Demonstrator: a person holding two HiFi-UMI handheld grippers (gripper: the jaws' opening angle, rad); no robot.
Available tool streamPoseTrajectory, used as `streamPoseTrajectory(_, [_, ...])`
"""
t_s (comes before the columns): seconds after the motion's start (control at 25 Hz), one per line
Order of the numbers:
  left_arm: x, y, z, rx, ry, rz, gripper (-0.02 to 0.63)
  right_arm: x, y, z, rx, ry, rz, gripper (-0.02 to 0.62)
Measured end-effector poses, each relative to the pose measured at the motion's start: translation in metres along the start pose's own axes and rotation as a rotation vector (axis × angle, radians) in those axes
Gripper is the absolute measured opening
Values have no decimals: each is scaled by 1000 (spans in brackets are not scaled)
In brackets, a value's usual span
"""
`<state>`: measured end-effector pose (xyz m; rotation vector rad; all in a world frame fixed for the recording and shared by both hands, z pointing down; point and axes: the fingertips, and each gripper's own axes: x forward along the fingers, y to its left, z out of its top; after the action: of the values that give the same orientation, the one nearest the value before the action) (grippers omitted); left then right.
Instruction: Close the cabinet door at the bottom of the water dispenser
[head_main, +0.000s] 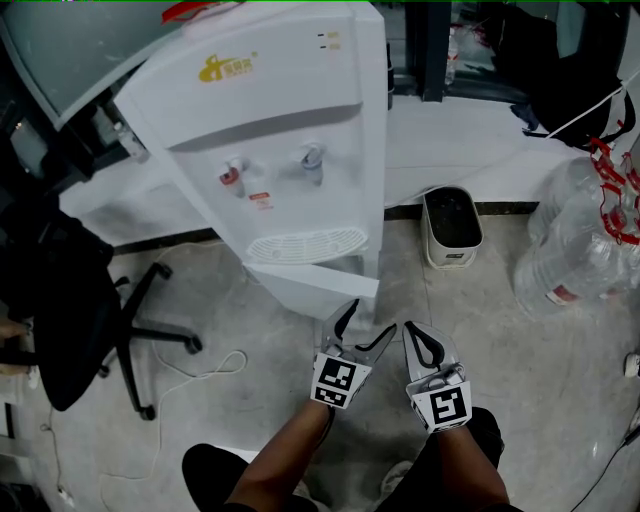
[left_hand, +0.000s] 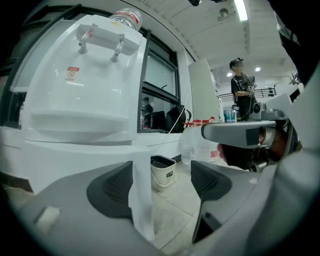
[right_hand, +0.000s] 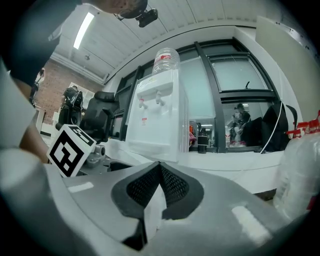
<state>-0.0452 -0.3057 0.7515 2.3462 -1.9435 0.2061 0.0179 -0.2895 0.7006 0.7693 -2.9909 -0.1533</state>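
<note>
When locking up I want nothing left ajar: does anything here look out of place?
Yes: the cabinet door at the bottom of the water dispenser stands open, swung out from the body, its edge between the left gripper's parted jaws.

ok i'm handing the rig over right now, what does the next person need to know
Left gripper: open, with the free edge of the door between its jaws, not clamped.
Right gripper: shut, empty, just beside the other one.
Door: ajar, swung out from the base of the dispenser toward the person.
Done: nothing closed yet.
Left: push the door flush against the dispenser, then back both grippers off.
</note>
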Motion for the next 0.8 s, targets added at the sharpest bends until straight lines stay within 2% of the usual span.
streamPoseTrajectory(0.32, [20,16,3,7,4,0,397,0,4,11,-14,-41,10,3])
streamPoseTrajectory(0.8, [47,32,6,-3,33,-18,413,-7,4,17,-12,-22,-4,3])
